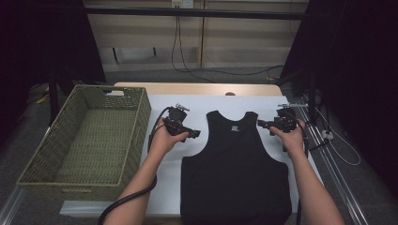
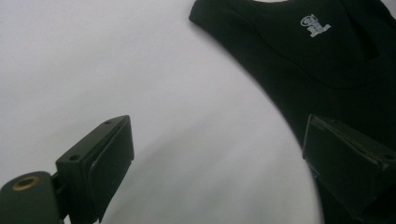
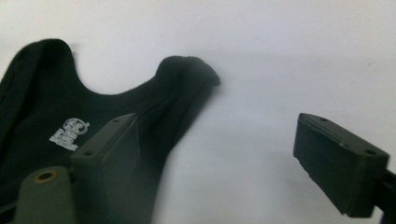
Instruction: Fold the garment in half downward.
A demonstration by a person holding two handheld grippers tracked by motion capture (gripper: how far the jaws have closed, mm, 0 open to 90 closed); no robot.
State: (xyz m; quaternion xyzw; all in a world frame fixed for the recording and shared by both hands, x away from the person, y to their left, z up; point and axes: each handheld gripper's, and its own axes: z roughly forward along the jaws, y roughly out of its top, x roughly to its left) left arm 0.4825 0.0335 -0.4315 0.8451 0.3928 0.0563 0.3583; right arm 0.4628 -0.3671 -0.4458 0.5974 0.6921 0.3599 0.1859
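We see the black sleeveless cotton vest flat on the white surface, straps pointing away; our left claw and right claw flank its shoulders, both apart, empty.

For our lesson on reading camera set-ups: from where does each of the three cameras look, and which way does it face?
High view: above the table's near side, facing forward and down; forearms, left gripper, right gripper, black vest, basket.
Left gripper view: rides that gripper, looking along open jaws at the white cover and the vest's edge.
Right gripper view: likewise, facing the vest's shoulder strap.
Shared: both gripper views show the vest's white neck label.
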